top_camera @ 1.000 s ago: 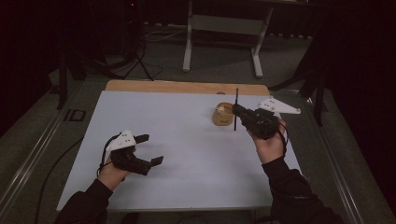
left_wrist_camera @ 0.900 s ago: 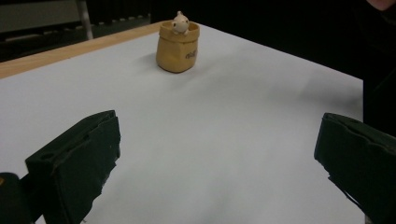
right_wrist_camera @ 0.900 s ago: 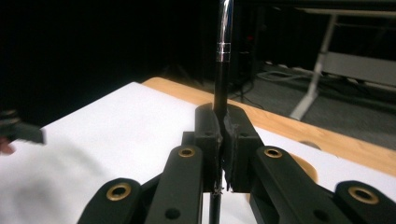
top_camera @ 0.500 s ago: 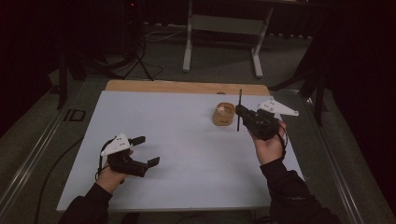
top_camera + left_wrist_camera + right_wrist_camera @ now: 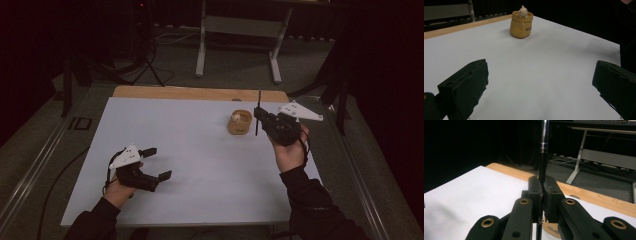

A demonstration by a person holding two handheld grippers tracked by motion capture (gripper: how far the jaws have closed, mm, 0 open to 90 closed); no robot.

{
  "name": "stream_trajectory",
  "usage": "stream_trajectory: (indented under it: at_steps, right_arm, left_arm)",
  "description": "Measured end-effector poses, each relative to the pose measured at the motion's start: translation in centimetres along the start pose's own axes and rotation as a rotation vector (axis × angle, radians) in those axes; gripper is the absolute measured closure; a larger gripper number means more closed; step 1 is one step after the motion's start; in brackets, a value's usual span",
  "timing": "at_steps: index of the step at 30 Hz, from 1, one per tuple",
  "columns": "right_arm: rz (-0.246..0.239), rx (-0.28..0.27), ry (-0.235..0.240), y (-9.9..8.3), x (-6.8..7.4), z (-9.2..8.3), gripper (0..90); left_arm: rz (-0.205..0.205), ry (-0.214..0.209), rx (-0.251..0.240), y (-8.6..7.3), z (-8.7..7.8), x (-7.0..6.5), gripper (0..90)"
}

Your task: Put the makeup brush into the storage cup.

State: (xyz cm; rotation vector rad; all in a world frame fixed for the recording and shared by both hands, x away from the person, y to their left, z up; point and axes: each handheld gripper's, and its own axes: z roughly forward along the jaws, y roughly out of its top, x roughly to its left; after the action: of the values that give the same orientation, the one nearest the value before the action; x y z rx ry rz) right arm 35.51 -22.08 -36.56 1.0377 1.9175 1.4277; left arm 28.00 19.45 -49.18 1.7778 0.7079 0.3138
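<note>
A small yellow pot (image 5: 239, 123) with a pale figurine in it stands on the white table top (image 5: 200, 145), right of centre; it also appears far ahead as the pot (image 5: 521, 23). My right gripper (image 5: 260, 119) hovers just right of the pot, shut on a thin black pen (image 5: 258, 107) that stands nearly upright. Up close, the pen (image 5: 543, 157) rises between the pressed jaws of the right gripper (image 5: 543, 195), its silver upper part at the top edge. My left gripper (image 5: 156, 163) sits low at the front left, jaws wide apart with nothing between them; the left gripper (image 5: 540, 82) faces bare table.
A wooden strip (image 5: 200, 93) runs along the table's far edge. Behind it stands a desk frame with grey legs (image 5: 202, 45) on a dark floor. Metal rails (image 5: 35, 170) flank the table. A cable trails at the back left.
The right gripper with the pen has edged slightly to the right. The left gripper has barely shifted.
</note>
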Motion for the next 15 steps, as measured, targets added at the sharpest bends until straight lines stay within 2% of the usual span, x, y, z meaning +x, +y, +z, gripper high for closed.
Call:
stream_trajectory:
  at_steps: [10,15]
  right_arm:
    - [-0.019,-0.030,-0.016,1.1,-0.7,1.0,85.2]
    - [-0.022,-0.045,-0.023,1.8,-1.1,1.6,85.2]
  left_arm:
    - [-0.014,-0.013,0.011,-0.3,0.2,0.1,0.5]
    - [-0.008,-0.023,0.003,-0.4,0.2,0.0,0.5]
